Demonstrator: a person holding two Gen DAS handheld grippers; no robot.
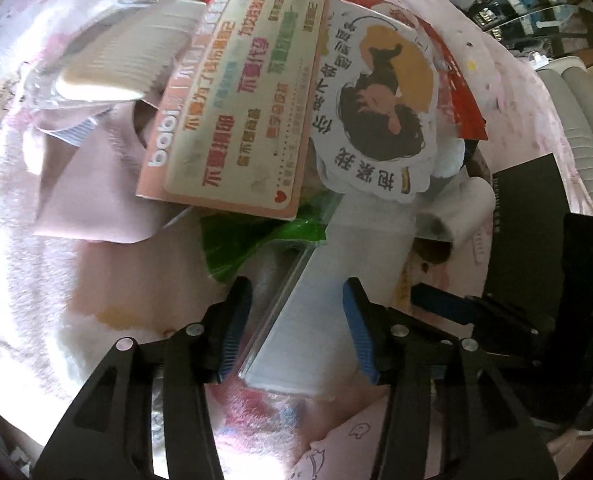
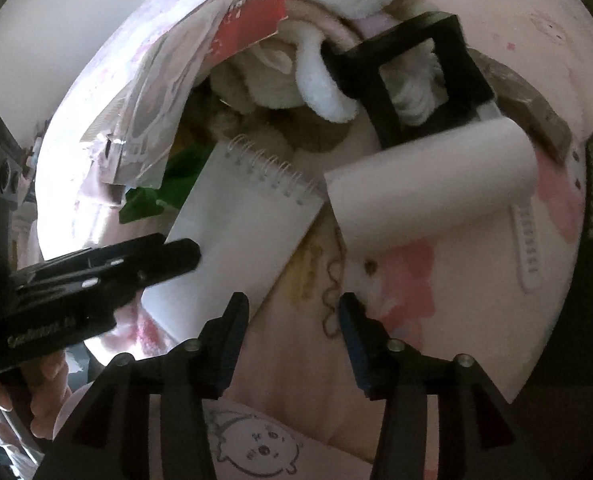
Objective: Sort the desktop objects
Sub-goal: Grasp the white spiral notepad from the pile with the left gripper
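A white spiral notepad (image 1: 316,308) lies on the pink patterned cloth (image 1: 108,276); it also shows in the right wrist view (image 2: 240,232). My left gripper (image 1: 298,300) is open, its jaws on either side of the notepad's near end. It also shows in the right wrist view (image 2: 168,260), over the notepad's left edge. My right gripper (image 2: 292,312) is open and empty above bare cloth, just right of the notepad; its tip shows in the left wrist view (image 1: 440,300). A white paper roll (image 2: 432,192) lies right of the notepad.
A pile lies behind: a pink printed card (image 1: 240,104), a cartoon sticker card (image 1: 380,104), a red card (image 2: 252,20), a green wrapper (image 1: 248,244), a plush rabbit (image 2: 336,40), a black frame (image 2: 412,76), a white watch strap (image 2: 530,248) and a dark notebook (image 1: 536,232).
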